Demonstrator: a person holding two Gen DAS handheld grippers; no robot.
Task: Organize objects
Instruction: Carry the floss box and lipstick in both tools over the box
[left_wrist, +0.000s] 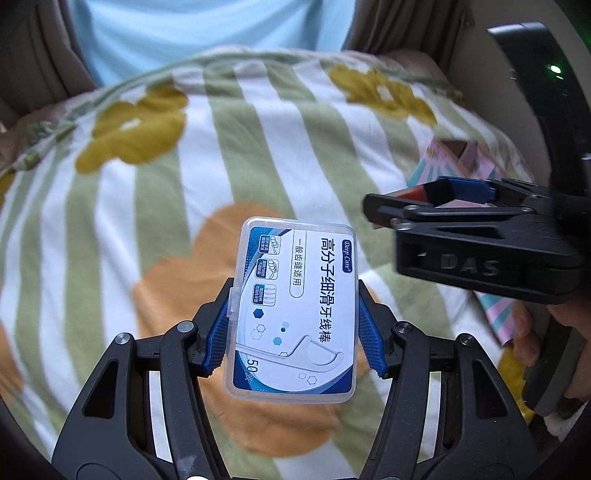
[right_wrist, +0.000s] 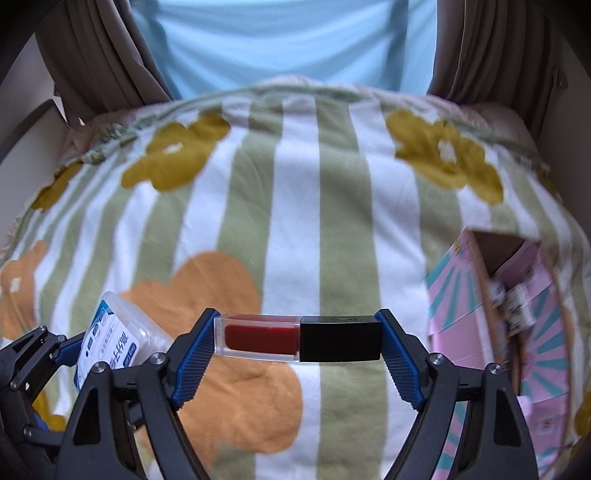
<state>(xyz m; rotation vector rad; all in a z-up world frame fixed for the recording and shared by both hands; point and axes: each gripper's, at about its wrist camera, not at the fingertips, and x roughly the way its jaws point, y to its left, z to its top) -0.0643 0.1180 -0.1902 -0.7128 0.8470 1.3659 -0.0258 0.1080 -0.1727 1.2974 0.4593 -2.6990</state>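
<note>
My left gripper (left_wrist: 293, 325) is shut on a clear dental floss pick box (left_wrist: 295, 306) with a white and blue label, held above the flowered cloth. The box also shows at the lower left of the right wrist view (right_wrist: 114, 336). My right gripper (right_wrist: 297, 338) is shut on a red lip gloss tube with a black cap (right_wrist: 299, 338), gripped end to end and held level. The right gripper shows in the left wrist view (left_wrist: 458, 195), to the right of and beyond the box.
A cloth (right_wrist: 306, 206) with green stripes and yellow and orange flowers covers the surface. An open pink and teal cardboard box (right_wrist: 506, 295) holding small items stands at the right; it also shows in the left wrist view (left_wrist: 461, 158). Brown curtains (right_wrist: 103, 55) hang behind.
</note>
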